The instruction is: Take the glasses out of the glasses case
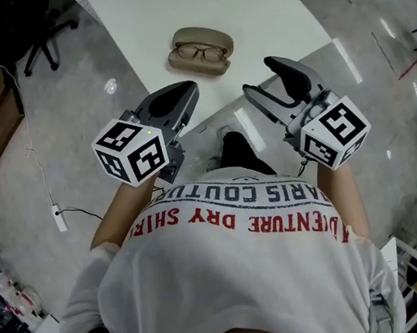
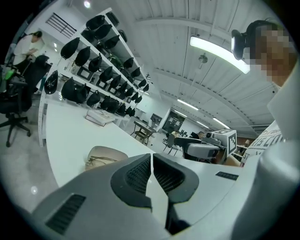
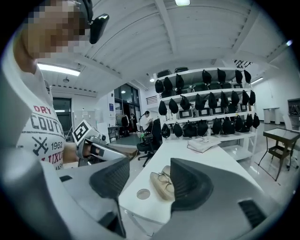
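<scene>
A white table (image 1: 261, 4) stands on a glossy grey floor (image 1: 69, 129). A black office chair (image 1: 47, 40) sits off its far left corner. White wall shelves (image 3: 206, 71) carry rows of black rounded things. A strip light (image 2: 219, 54) hangs under the ribbed ceiling (image 3: 197, 33).

Matt glasses case (image 1: 200, 51), perhaps leatherette; smooth table (image 1: 261, 4).

Left gripper (image 1: 186, 92) held out ahead of the torso, jaws pressed together, gripping nothing, right gripper (image 1: 259, 77) beside it but apart, jaws spread wide and empty, left forearm (image 1: 117, 211) and right forearm (image 1: 343, 195) bare, angled forward.
</scene>
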Available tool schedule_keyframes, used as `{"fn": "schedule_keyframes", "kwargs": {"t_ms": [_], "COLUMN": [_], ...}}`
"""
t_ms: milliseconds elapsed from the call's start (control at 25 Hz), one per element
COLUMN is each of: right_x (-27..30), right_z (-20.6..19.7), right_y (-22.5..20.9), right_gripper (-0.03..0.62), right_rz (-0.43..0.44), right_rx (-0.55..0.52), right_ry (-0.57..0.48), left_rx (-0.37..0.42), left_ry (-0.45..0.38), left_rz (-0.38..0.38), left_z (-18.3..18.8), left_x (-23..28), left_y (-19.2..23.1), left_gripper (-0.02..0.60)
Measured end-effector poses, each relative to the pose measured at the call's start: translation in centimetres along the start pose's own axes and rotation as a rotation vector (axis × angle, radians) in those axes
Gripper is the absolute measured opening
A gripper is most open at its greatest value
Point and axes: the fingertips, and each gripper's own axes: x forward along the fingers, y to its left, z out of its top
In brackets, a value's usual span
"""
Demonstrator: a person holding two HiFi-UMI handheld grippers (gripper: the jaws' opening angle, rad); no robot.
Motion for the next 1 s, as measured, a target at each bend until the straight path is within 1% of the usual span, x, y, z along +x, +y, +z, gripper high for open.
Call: {"fn": "schedule_keyframes", "kwargs": {"t_ms": [360,560,720,1000], "right_x": [6.1,8.5,10.8,14.6], "right_z": [-1.0,-2.2,-3.6,-6.7], "right_y": [-2.1,-3.7,-4.4,-5.2], "right_gripper": [0.262,0.261,0.261,0.241], "right_rz": [0.113,0.172,0.202,0.209], "right_rx": [-0.023,-0.026,-0.038,-0.126], "right_ry": [0.092,0.142,0.197,0.326], "left_rx": [-0.050,-0.072,-0.091,-0.112], "left_ry": [-0.026,-0.036,-0.046,-0.070], "left_rz": [0.091,0.133,0.158,0.200], "left_z": [1.3,1.8,2.0,2.9], "left_x": [1.0,2.3,2.2,1.4], "left_y": [4.0,5.2,6.4,8.9], "left_gripper": [0.035,0.035,0.035,0.035]}}
